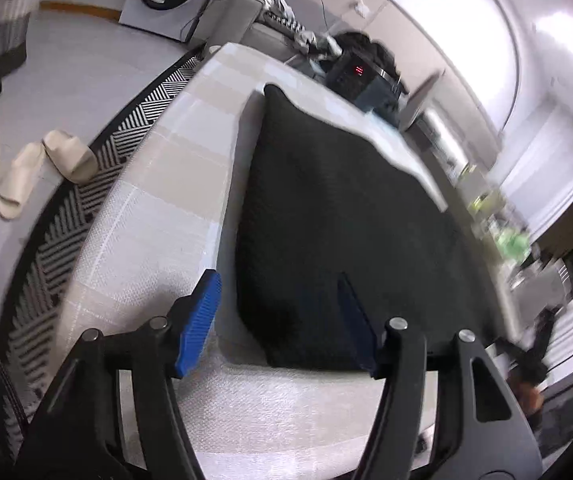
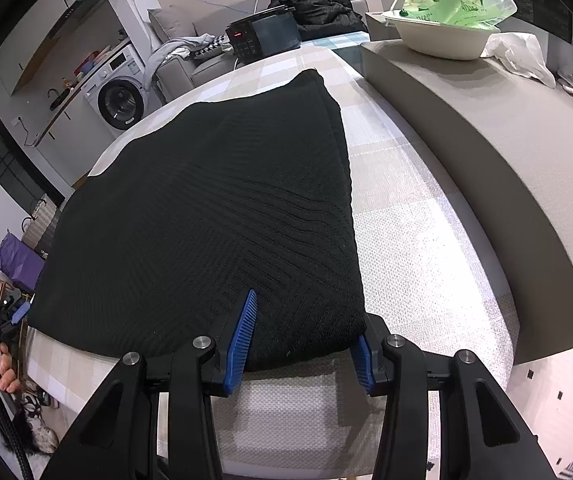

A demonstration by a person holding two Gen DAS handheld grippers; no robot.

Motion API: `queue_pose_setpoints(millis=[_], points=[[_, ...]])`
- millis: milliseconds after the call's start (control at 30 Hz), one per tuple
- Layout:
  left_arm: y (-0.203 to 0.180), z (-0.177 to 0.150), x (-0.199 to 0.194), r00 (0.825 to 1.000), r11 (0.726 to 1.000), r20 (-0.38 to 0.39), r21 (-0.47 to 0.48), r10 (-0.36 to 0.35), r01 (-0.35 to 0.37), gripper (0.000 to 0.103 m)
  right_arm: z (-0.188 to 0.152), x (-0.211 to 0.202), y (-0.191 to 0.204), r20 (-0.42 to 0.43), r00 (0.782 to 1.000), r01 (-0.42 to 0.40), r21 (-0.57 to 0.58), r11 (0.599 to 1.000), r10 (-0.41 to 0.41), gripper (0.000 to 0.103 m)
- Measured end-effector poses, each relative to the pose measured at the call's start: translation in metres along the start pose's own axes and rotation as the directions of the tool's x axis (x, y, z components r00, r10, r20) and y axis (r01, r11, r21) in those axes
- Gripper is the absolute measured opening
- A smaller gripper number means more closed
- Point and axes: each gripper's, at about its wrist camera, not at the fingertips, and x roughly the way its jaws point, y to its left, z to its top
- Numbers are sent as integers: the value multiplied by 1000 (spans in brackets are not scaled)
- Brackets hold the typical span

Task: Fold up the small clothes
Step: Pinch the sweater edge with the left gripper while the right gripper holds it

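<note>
At the bottom of each frame, the left gripper (image 1: 278, 320) and the right gripper (image 2: 302, 344) had their fingers wide apart, holding nothing. Past them, mid-frame, the black knit cloth (image 2: 214, 216) lay flat on the checked table (image 2: 418, 240), already folded. Maybe one more fold was left.

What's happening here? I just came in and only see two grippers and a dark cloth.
A person is folding a black knit garment on a checked tablecloth, with a handheld gripper in each hand. The garment already lies flat in a folded stack. The right gripper is open, its blue fingers straddling the near right corner. The left gripper is open too, jaws wide at the near left corner, gripping nothing yet.
</note>
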Motion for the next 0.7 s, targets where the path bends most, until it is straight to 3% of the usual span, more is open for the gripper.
queue_pose_setpoints(millis=[333,567,600,633,700], points=[[-26,-15,17,993,992,-112,126,24,-10,53,-1,-2,-9,-6,998,-62,44,997,62,45],[-37,-23,19,993,982,-108,185,51,-30,27,-4,-4,-15,13,992,-123,72,990,123,47],[-38,-23,19,993,982,-105,187,49,-29,23,-5,-4,-13,15,993,-114,58,992,114,46],[-40,-24,17,994,980,-100,196,46,-25,22,-5,-5,-9,22,996,-90,33,995,89,34],[-40,-24,14,995,980,-96,197,34,-14,20,-6,-8,-4,42,997,-64,-1,998,64,26]])
